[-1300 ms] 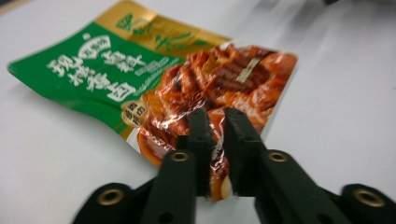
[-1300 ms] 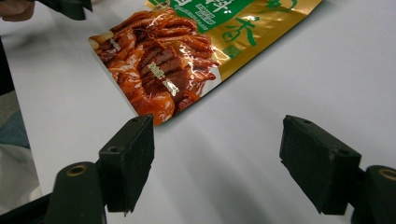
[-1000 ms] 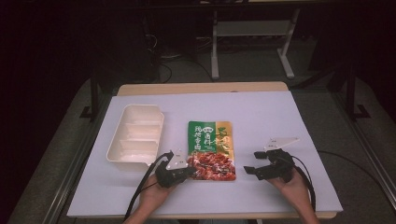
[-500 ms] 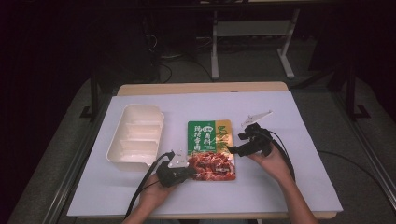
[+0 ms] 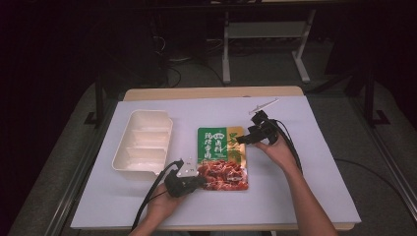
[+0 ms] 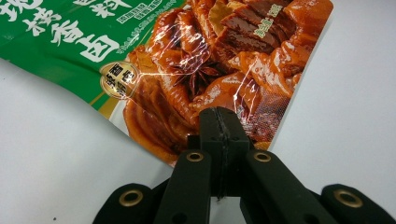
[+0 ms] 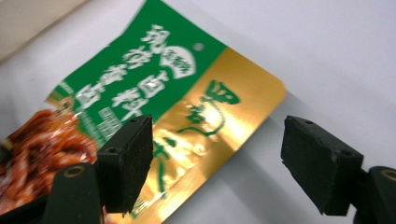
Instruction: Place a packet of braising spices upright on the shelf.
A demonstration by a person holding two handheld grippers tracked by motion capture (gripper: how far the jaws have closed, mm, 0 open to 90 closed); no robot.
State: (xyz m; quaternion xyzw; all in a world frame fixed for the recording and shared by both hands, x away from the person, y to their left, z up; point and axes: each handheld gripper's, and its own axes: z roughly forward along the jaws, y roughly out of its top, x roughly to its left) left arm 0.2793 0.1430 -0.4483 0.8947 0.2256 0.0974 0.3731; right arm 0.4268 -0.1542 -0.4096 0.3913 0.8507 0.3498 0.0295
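Now my left gripper [image 5: 189, 181] has its jaws pinched fully together on the near edge of the pouch [image 5: 222, 158], on the printed meat. The pouch is flat, glossy foil with rounded corners, green and gold at the far end, and lies mid-bench [image 5: 305, 196] on a smooth white sheet. My right gripper [image 5: 248, 137] hangs over the gold corner, jaws wide apart, matte black pads off the foil. A white three-compartment plastic tray [image 5: 143, 142] sits beside the pouch.
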